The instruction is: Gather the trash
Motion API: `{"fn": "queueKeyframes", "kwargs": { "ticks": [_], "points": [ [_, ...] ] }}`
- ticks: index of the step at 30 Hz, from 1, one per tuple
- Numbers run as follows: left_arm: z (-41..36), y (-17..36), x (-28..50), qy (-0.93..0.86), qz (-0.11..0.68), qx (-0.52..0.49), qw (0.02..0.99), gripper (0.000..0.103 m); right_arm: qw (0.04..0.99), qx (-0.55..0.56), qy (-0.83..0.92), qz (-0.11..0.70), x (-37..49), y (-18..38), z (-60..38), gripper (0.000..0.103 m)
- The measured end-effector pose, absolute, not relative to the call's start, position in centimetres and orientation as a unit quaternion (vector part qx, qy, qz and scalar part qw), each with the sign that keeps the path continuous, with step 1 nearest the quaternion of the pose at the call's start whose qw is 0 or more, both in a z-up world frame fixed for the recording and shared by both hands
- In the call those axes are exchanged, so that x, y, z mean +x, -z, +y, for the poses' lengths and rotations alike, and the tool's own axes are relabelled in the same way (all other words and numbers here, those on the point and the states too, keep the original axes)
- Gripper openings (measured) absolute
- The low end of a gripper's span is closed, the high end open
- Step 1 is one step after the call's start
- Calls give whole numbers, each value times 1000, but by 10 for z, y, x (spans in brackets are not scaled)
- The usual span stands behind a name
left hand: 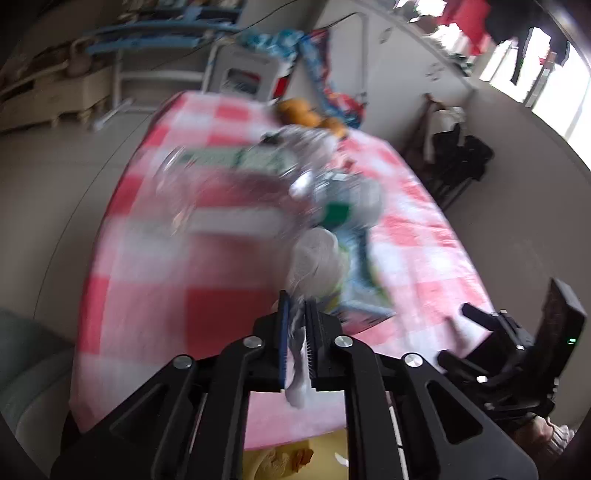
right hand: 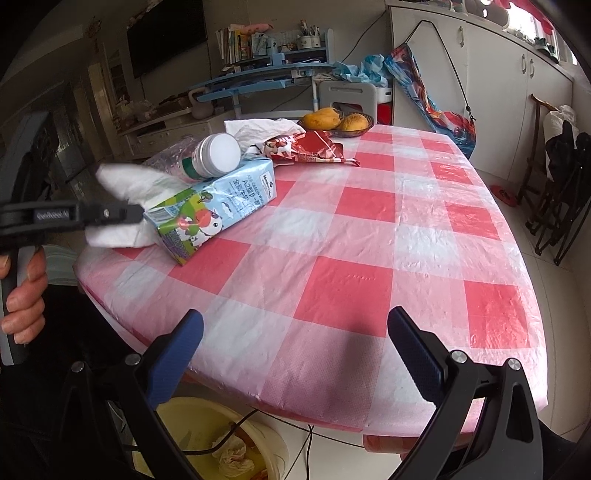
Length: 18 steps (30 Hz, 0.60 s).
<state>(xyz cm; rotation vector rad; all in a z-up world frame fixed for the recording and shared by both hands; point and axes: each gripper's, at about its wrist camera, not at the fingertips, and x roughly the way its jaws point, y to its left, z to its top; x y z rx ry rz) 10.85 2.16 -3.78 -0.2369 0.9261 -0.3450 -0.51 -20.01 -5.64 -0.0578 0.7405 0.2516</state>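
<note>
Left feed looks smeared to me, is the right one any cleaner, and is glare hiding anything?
Left wrist view: heavy motion blur over the bottle and milk carton; only the left claw pinching the tissue is sharp. Right wrist view: crisp, carton print readable, window blown out at top right.

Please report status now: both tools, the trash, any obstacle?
Left tool shut on tissue. Right tool open, empty. Milk carton, bottle on table. Nothing blocking.

You are working in a lived-in home: red-checked tablecloth (right hand: 369, 236) on the dining table, fruit bowl (right hand: 336, 123), wall television (right hand: 166, 35), cluttered study desk (right hand: 258, 79), white cupboards (right hand: 480, 74).
</note>
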Motion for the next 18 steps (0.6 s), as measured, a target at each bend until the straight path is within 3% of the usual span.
{"fn": "queueKeyframes", "kwargs": {
  "ticks": [1, 3, 4, 8, 9, 10, 11, 12, 13, 18],
  "points": [
    [24, 42, 109, 153, 447, -115, 874, 38, 924, -29, -122, 361, -5, 57, -200, 95],
    [25, 43, 111, 129, 442, -113, 881, 64, 924, -28, -123, 362, -5, 57, -199, 95],
    [23, 41, 112, 117, 435, -105, 887, 71, 923, -28, -124, 362, -5, 57, -199, 95],
    [15, 47, 124, 101, 437, -80, 890, 72, 924, -34, -132, 357, -4, 56, -193, 95],
    [15, 49, 128, 107, 443, -88, 886, 64, 924, -35, -134, 356, -4, 56, -192, 95],
    [16, 53, 131, 114, 450, -93, 881, 44, 924, -38, -138, 355, -5, 56, -189, 95],
    [16, 53, 131, 112, 448, -90, 882, 37, 923, -41, -143, 354, -5, 56, -186, 95],
    [17, 54, 132, 121, 452, -93, 879, 15, 923, -44, -148, 353, -5, 55, -184, 95],
    [20, 56, 132, 139, 457, -112, 871, 10, 922, -46, -152, 353, -5, 55, -181, 95],
    [42, 46, 128, 152, 424, -166, 877, 7, 918, -32, -170, 357, 4, 50, -166, 95]
  ]
}}
